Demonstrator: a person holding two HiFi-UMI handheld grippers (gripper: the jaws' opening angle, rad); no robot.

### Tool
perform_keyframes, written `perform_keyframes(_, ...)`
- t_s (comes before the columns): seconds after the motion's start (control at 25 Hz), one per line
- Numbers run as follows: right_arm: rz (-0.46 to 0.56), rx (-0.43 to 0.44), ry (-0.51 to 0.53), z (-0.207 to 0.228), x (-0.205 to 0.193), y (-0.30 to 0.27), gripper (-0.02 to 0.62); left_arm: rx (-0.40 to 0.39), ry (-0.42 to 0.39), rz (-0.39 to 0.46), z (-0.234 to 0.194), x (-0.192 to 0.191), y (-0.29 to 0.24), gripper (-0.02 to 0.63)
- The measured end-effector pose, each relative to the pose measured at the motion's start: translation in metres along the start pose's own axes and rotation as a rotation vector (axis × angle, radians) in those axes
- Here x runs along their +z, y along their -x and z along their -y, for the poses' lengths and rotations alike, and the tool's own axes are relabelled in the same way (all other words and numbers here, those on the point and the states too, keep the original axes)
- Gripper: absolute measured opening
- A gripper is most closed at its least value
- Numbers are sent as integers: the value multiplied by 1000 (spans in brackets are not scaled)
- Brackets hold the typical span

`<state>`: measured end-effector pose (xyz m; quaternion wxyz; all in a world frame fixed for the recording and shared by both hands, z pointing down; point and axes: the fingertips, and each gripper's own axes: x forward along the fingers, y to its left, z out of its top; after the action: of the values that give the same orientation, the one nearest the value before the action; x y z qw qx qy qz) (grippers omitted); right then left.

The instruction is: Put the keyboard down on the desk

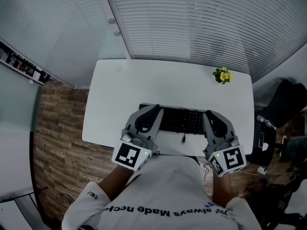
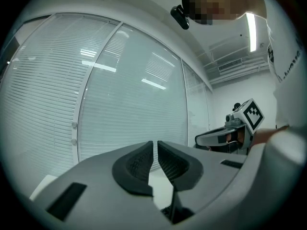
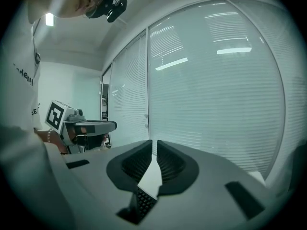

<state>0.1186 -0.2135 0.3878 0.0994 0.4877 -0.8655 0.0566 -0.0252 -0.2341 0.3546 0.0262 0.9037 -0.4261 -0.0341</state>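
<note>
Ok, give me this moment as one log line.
left gripper: shut on keyboard left end | right gripper: shut on right end | keyboard: over white desk | set-down: not confirmed | flowers: far right corner

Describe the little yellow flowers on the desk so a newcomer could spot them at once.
Find the white desk below the blinds. At its far right corner stands a small bunch of yellow flowers with green leaves. It is the only coloured thing there; the keyboard nearby is black.
</note>
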Motion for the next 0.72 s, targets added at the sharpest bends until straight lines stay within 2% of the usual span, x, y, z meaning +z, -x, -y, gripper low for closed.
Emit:
perform_keyframes(0.36, 49, 18, 32, -8, 36, 17, 32, -2, -10, 55, 7, 35, 8, 48)
perform_keyframes(0.72, 60, -2, 52, -2, 46, 19, 8, 15, -21, 68, 0, 42, 9, 46)
